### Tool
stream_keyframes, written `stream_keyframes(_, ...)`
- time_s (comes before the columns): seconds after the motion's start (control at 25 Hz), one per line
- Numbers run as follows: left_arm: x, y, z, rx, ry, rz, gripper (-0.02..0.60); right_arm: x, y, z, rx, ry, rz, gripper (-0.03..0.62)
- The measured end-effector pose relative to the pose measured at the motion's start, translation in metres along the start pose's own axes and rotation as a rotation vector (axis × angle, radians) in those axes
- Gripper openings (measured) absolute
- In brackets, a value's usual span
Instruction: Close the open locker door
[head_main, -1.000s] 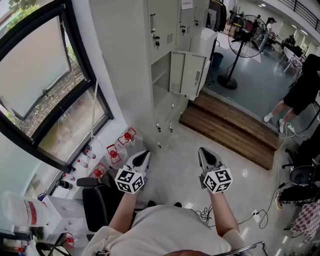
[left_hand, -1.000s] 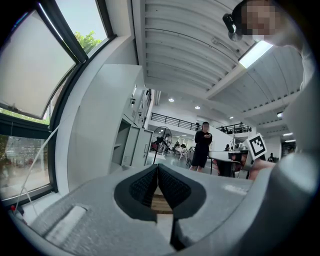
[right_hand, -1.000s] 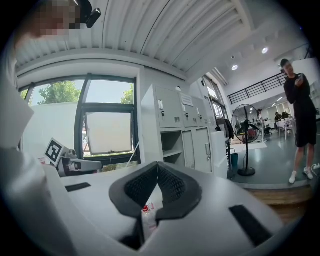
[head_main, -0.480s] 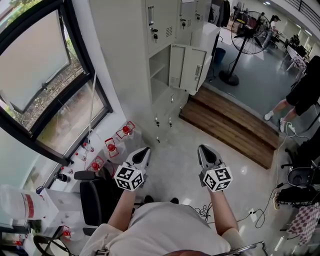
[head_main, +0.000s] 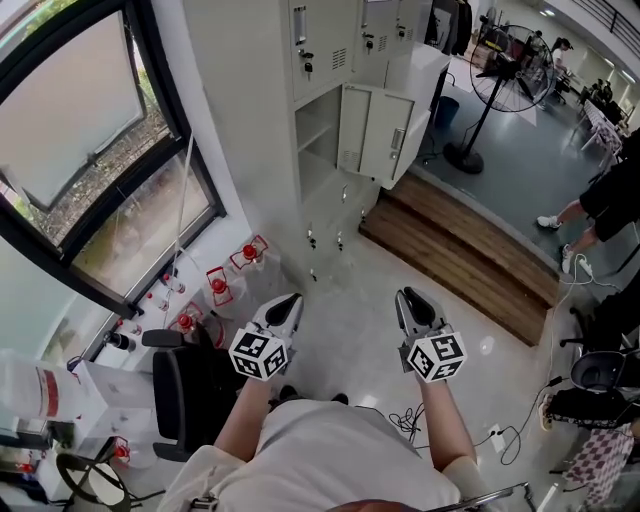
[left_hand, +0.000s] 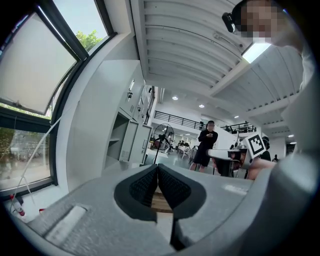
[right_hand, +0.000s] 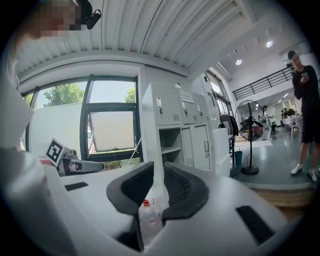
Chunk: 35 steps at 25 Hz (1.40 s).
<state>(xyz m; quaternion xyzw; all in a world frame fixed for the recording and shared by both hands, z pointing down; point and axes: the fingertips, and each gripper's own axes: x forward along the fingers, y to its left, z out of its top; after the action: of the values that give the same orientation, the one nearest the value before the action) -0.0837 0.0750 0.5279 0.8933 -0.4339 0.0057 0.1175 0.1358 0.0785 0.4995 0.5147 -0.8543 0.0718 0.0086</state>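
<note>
Since a second ago, your right gripper (head_main: 408, 297) has just been opening its jaws. The person in black clothes (head_main: 600, 205) has also slid toward the edge of the head view, so you now see mostly the legs.

The tall pale grey metal locker block (head_main: 330, 40) stands ahead of you. The pale grey metal locker door (head_main: 388, 130) belongs to the middle row of the locker block. It hangs wide open, swung out from the front. Next to it you can see the open box with one shelf inside (head_main: 318, 135).

Both of your tools are well apart from the locker block. They point toward it over the shiny floor.

Your left gripper (head_main: 290, 303) has its jaws pressed together, and nothing is between them. Your right gripper has a narrow gap between its jaws, and nothing is in the gap.

A few clear plastic bottles with red caps (head_main: 250, 252) stand on the floor near the foot of the locker block, on the side with the big black-framed window (head_main: 150, 130). A long brown wooden step (head_main: 460, 255) lies at the foot of the locker block on the other side. A black standing fan (head_main: 510, 75) is farther off, past the locker block. A black office chair (head_main: 185, 385) sits well apart from the locker block, close to your left gripper.
</note>
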Motion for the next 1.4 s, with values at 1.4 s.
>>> stream_keyframes(1.4,0.092,0.061,0.014,0.009,0.026,0.000,0.015,0.098,-0.067,-0.005,0.039,0.038,-0.006,0.060)
